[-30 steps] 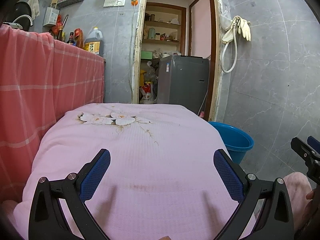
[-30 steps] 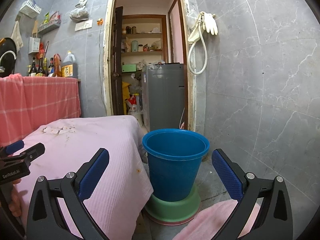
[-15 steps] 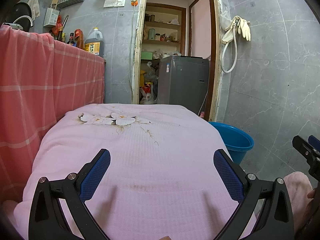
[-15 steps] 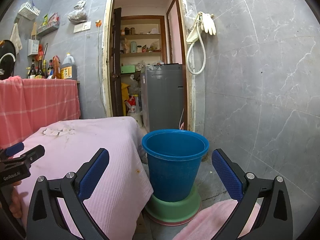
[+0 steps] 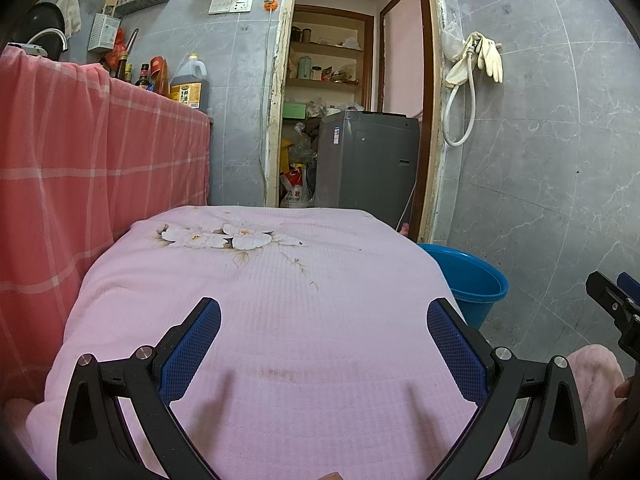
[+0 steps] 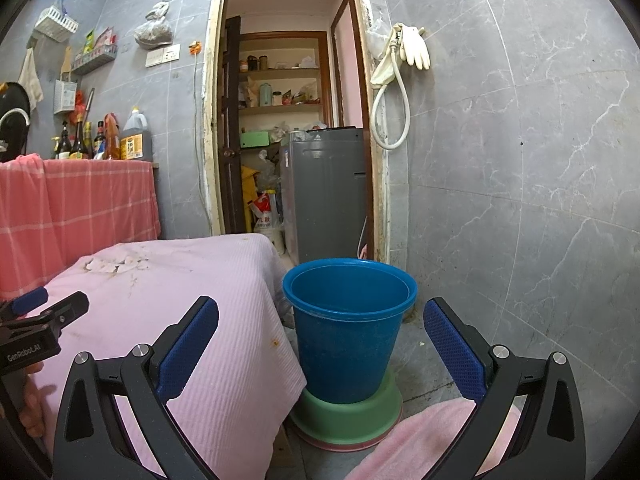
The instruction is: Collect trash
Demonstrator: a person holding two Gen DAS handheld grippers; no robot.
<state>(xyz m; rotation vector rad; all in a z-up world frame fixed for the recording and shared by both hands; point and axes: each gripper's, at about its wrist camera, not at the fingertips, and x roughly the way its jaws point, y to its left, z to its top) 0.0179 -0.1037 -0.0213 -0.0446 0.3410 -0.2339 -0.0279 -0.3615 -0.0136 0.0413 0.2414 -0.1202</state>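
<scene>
Left tongs (image 5: 323, 334) and right tongs (image 6: 321, 334) both gaped wide, holding nothing. Blue plastic bucket (image 6: 347, 336) stood beside the pink-clothed bench (image 5: 280, 320). No loose trash visible; collecting looked finished or unstarted.

From the left wrist we look forward, low and close over the pink flowered cloth (image 5: 280, 320). From the right wrist we face the blue plastic bucket (image 6: 348, 332) nearby. Both views share cloth, bucket and the open wooden doorway (image 5: 352, 92).
</scene>
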